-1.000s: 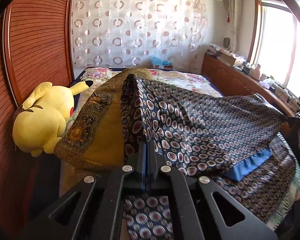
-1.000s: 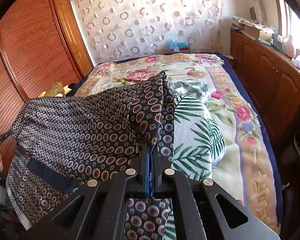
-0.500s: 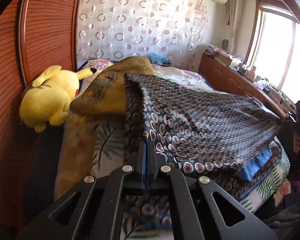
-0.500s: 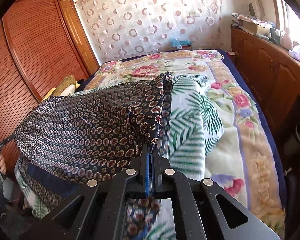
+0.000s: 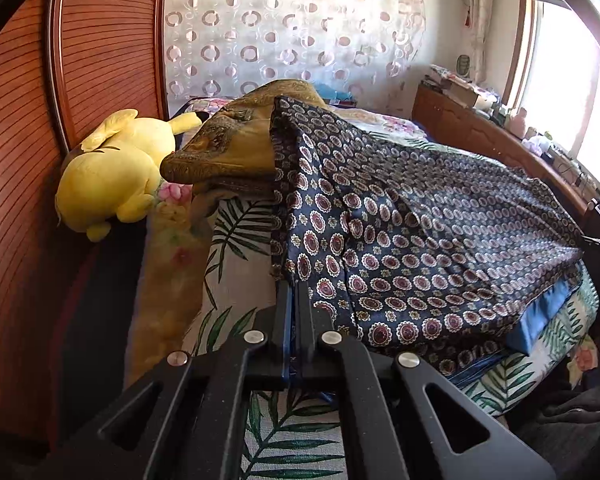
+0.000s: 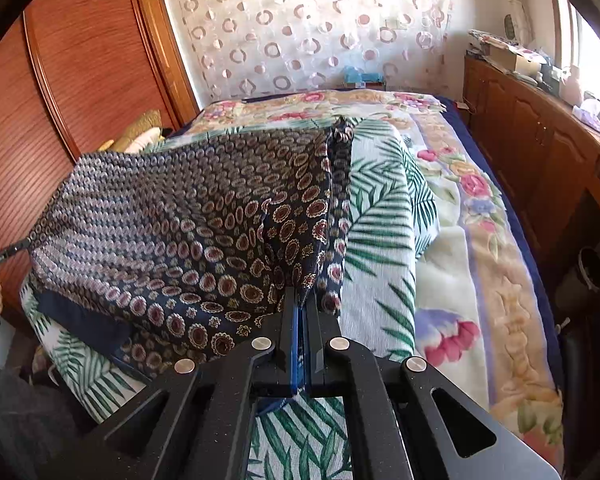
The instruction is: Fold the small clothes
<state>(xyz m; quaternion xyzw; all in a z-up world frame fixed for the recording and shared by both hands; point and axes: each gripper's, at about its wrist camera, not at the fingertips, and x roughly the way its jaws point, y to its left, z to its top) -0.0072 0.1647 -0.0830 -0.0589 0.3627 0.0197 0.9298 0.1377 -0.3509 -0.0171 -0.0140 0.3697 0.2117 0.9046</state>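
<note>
A dark navy garment with round medallion print (image 5: 420, 232) (image 6: 188, 216) is stretched between my two grippers over the bed. My left gripper (image 5: 294, 284) is shut on its near left corner; the cloth runs away to the right, where the other gripper's tip (image 5: 598, 240) holds the far corner. My right gripper (image 6: 302, 294) is shut on the near right corner, and the left gripper's tip (image 6: 8, 256) shows at the far left edge with a hand below it. A plain blue hem (image 5: 540, 316) hangs under the sheet of cloth. The garment's far edge rests on the bed.
A palm-leaf bedspread (image 6: 384, 208) lies over a floral blanket (image 6: 496, 240). A yellow plush toy (image 5: 112, 172) and a mustard patterned cloth (image 5: 236, 140) sit at the left by the wooden wardrobe (image 5: 28, 160). A wooden cabinet (image 6: 540, 152) runs along the right.
Both grippers have come nearer the bed and lower, carrying the garment. The cloth now lies flatter and closer to the bedspread, and the mustard cloth is uncovered.
</note>
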